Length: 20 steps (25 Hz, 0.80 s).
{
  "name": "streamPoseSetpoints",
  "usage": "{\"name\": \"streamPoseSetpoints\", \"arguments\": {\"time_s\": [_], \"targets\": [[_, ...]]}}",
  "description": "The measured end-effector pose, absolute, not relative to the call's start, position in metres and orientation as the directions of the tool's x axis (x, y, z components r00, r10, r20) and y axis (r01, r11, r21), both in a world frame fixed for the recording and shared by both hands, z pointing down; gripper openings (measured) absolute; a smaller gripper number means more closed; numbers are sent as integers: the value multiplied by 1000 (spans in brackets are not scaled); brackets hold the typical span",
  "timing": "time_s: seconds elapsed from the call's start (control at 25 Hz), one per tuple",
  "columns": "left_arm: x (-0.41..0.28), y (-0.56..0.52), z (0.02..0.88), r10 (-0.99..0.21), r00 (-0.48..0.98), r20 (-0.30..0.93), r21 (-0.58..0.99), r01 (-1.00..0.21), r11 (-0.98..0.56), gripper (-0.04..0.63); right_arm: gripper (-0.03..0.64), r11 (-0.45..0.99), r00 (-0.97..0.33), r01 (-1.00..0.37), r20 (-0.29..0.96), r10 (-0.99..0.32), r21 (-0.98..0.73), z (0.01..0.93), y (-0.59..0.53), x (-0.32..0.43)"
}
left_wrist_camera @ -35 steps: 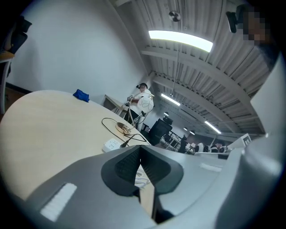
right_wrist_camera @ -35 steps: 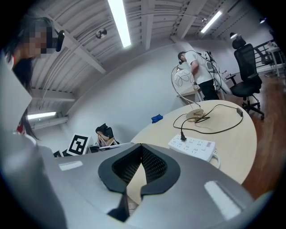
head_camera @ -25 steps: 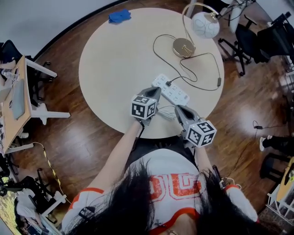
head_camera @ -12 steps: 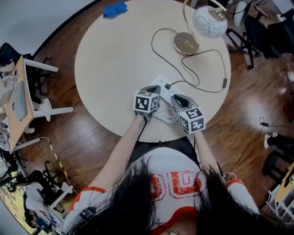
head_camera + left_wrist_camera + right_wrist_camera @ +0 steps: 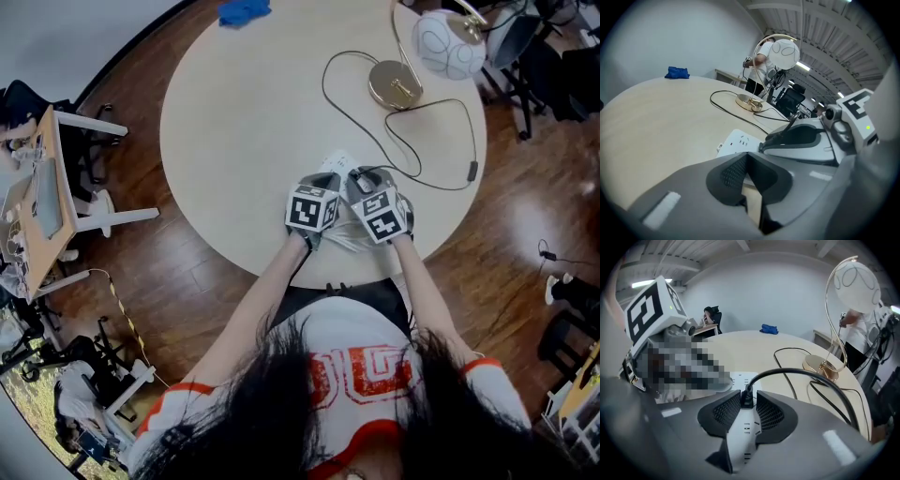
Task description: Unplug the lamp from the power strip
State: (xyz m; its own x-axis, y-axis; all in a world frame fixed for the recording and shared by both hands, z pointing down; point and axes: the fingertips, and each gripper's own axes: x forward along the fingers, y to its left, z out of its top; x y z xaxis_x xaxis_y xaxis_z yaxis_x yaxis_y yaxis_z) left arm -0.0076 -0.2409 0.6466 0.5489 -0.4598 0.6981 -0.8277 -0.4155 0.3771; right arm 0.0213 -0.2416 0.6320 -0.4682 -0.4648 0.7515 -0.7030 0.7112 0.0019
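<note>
- Two claws sit side by side at the near edge of the round counter (image 5: 234,131); I read the scene from the left.
- At the far back left edge of the counter I see a blue cloth (image 5: 244,11), well apart from everything else.
- My left claw (image 5: 329,179) has its jaws drawn together, tips meeting with nothing between them. It sits at the near end of the white power strip (image 5: 337,161). I cannot tell whether it presses on the strip.
- The power strip lies flat on the counter and is mostly covered by both claws in the head view. In the right gripper view it runs away beneath the jaws.
- My right claw (image 5: 747,405), just beside the left one, is narrowed onto the black plug (image 5: 746,397), with a pad against each side of it. The plug stands upright in the strip.
- From the plug a black cord (image 5: 797,371) arcs up and to the right, then loops across the counter towards the lamp.
- The lamp (image 5: 395,84) stands upright at the far right of the counter, with a round brass base, a curved stem and a white globe shade.
</note>
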Motion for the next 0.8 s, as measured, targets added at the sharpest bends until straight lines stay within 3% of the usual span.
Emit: {"name": "streamPoseSetpoints", "arguments": {"time_s": [0.28,0.48,0.8], "targets": [[-7,-239,647,-450,549,704,380,-827,-415,0,83,706,-451,-708,764,-462,9,632,-239,19],[-6,-240,648,-445,550,707,375,-824,-425,0,83,604,-551,-783,614,-565,-148,579,-254,21],[-6,-241,648,-457,561,690,400,-822,-405,0,86,476,-372,-875,752,-544,-89,611,-259,90]]}}
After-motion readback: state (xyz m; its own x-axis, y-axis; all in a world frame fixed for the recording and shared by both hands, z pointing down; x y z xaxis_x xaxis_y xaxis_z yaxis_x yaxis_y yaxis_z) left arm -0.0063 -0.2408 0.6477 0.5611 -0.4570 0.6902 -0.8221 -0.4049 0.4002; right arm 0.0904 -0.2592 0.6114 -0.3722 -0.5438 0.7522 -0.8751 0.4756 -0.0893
